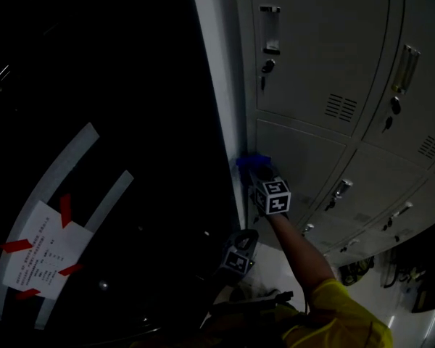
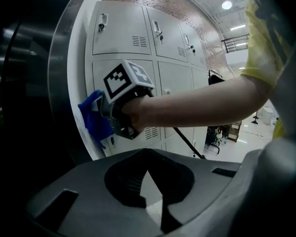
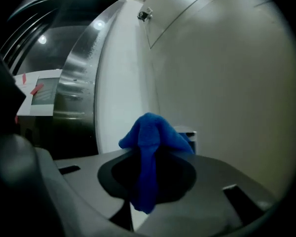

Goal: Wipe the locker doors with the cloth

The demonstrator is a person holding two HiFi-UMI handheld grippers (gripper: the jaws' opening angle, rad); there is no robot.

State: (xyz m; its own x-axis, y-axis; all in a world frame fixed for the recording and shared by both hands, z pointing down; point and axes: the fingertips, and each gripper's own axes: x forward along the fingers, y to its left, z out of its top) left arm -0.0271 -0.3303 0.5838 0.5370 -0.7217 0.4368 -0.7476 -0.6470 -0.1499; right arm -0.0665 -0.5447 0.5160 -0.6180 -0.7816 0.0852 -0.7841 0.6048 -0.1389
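Pressing cloth to locker door, right tongs doing the work.

Clamping the blue cloth [image 3: 149,132] tight in the right tongs [image 1: 257,172], bunching it over the tips and letting one tail hang down between them. Holding it against the top left corner of a grey door [image 1: 297,158], just under the seam below the upper door [image 1: 312,42] and right beside the white side edge [image 1: 217,64] of the lockers. Stretching a bare forearm [image 1: 301,249] out from a yellow sleeve [image 1: 344,310] behind those tongs. Hanging the left tongs [image 2: 148,181] low, just beside that forearm, with tips touching and nothing gripped, pointing up at the right tongs and the cloth. Showing a dark wall [image 1: 94,85] off to the left, with a paper notice [image 1: 43,256] taped on in red.
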